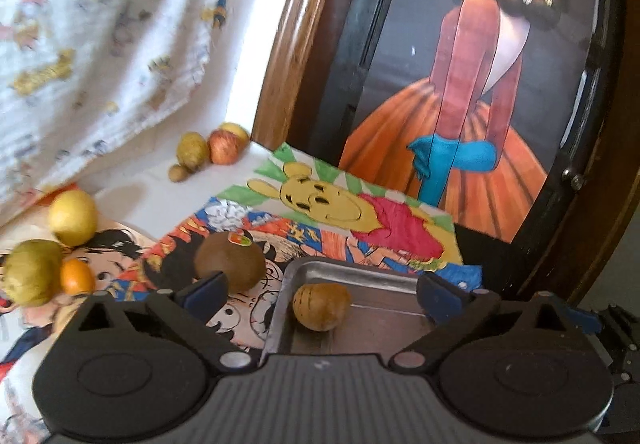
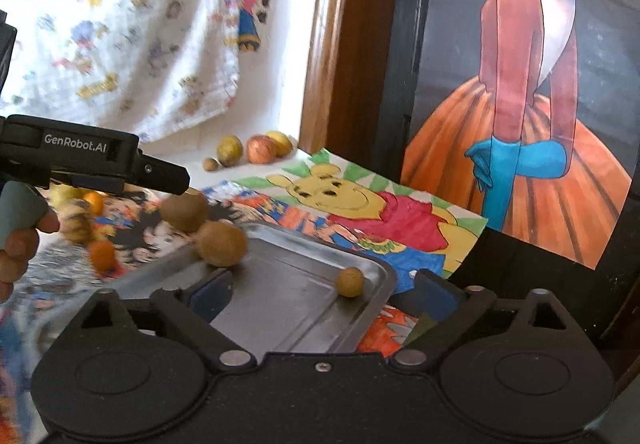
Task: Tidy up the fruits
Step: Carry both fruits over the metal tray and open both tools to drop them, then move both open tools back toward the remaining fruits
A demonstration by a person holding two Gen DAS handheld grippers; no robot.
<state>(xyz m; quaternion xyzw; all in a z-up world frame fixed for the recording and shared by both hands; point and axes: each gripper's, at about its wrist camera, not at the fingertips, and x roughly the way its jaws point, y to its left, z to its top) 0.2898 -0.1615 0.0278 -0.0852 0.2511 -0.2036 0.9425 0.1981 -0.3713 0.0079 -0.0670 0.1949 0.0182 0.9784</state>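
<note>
Fruits point(image 2: 221, 244) in metal tray point(image 2: 304, 308) on cartoon-print tabletop point(image 2: 360, 212)

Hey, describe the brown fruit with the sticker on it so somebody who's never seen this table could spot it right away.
Find the metal tray lying on the cartoon drawings. Just off its left edge, on the paper, sits a round brown fruit, partly behind a finger of the left hand-held gripper. Unlike the paler, ridged fruit in the tray, it is darker, larger and has a small colourful sticker on top.

One metal tray point(image 2: 280, 308) holds two brown fruits – a larger one point(image 2: 221, 244) and a small one point(image 2: 349, 281). At twelve o'clock, four fruits cluster – one red apple point(image 2: 261, 149) among them.
</note>
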